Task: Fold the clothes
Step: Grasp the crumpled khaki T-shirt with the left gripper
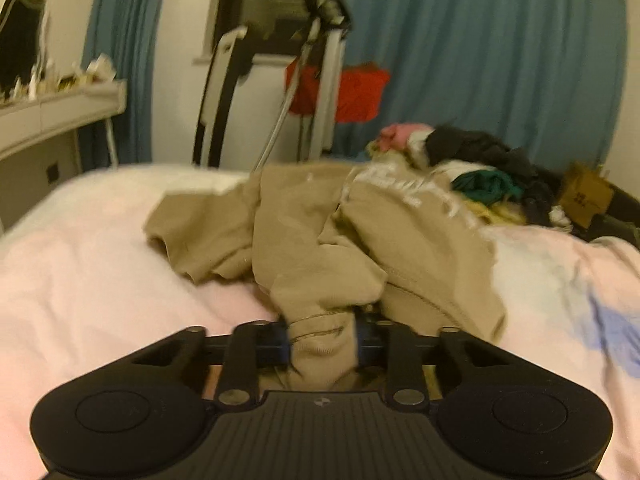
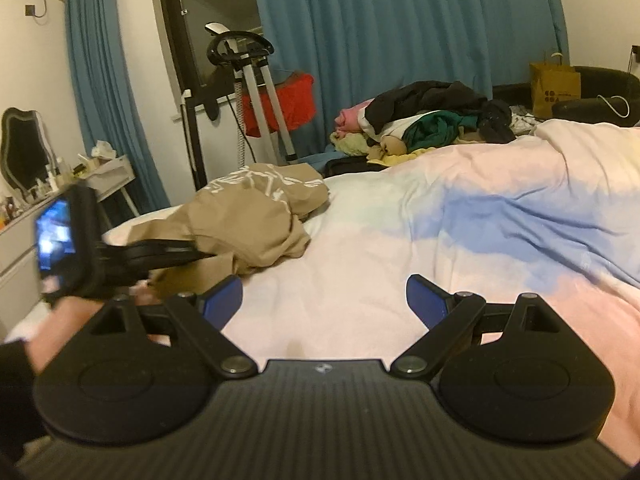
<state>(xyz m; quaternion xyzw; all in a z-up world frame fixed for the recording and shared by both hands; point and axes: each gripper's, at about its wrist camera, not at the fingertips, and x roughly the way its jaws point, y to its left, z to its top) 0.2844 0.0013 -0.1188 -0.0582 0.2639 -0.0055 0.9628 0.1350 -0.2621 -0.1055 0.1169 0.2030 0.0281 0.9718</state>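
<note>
A crumpled tan sweatshirt (image 1: 320, 240) with white lettering lies on the pink and blue bed sheet (image 1: 80, 280). My left gripper (image 1: 323, 340) is shut on a bunched fold at the sweatshirt's near edge, and the cloth fills the gap between the blue pads (image 1: 285, 342). In the right wrist view the sweatshirt (image 2: 248, 216) sits left of centre, with the left gripper (image 2: 200, 254) reaching into it from the left, held by a hand. My right gripper (image 2: 324, 300) stands open above bare sheet (image 2: 440, 220), to the right of the sweatshirt, with nothing between its fingers.
A pile of mixed clothes (image 2: 432, 120) lies at the bed's far side, near a brown paper bag (image 2: 554, 88). Beyond the bed stand a metal-framed exercise machine (image 2: 256, 92) with red cloth (image 2: 296, 100), blue curtains and a white dressing table (image 2: 108, 168).
</note>
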